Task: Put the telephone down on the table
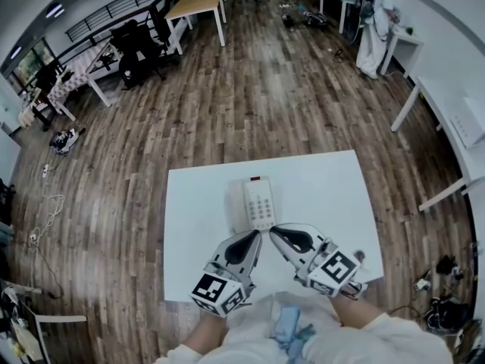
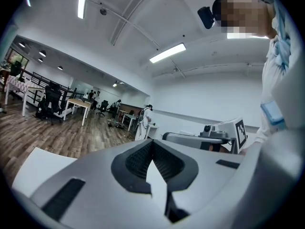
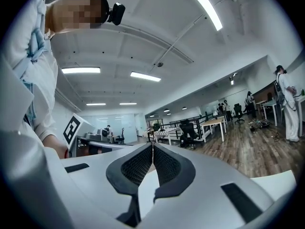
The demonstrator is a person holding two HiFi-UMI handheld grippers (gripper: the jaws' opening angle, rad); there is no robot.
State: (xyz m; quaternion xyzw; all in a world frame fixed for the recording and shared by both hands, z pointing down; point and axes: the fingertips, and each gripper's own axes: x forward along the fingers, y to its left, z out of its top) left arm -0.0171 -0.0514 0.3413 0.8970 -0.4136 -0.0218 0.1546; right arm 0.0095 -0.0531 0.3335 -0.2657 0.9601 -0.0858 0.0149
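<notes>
Setting: You stand at the near edge of a white table (image 1: 333, 196) on a wooden floor (image 1: 227, 97).
Telephone: The white telephone (image 1: 258, 202) lies flat on the table, close to its middle, keypad facing up, its long side running from near to far.
Left gripper: Your left gripper (image 1: 254, 237) sits just near of the telephone and angles in toward the right. In the left gripper view its jaws (image 2: 152, 142) are pressed together with nothing between them.
Right gripper: Your right gripper (image 1: 276, 233) mirrors it, angling in toward the left. In the right gripper view its jaws (image 3: 152, 146) meet at the tips and hold nothing.
Grippers together: The two tips come close to each other just beside the telephone's near end. You cannot tell from the head view whether either tip touches it.
Background: A person (image 1: 375, 21) stands at a desk far to the right. More desks and black chairs (image 1: 136, 44) stand at the far left.
</notes>
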